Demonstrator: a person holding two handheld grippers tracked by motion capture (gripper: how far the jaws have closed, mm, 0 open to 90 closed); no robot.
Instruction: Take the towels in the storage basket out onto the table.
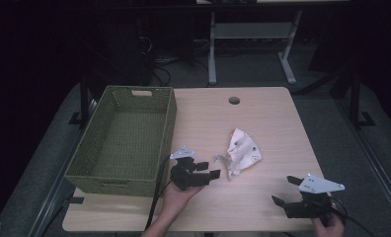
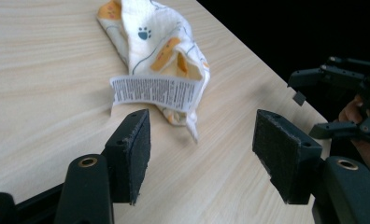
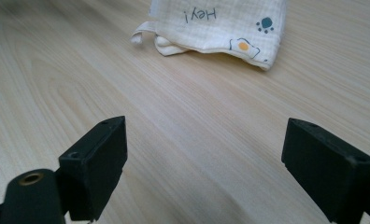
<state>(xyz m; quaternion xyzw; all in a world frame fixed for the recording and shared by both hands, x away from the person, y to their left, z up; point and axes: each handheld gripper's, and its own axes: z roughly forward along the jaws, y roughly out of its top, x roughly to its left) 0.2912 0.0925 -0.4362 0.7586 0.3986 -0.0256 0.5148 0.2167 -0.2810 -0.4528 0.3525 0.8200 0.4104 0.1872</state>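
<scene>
Cloth (image 1: 242, 152) lies just beyond the left gripper (image 1: 207, 170) (jaws apart)

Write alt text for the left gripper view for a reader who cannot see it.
A crumpled white cloth with paw and orange prints lies on a pale wooden table, its printed care label nearest the camera. The left gripper has its two black fingers open just short of it, nothing between them. The other gripper is at right.

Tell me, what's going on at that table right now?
Left gripper open, facing the cloth. Right gripper open, apart from it. Nothing in the way; basket at left.
</scene>
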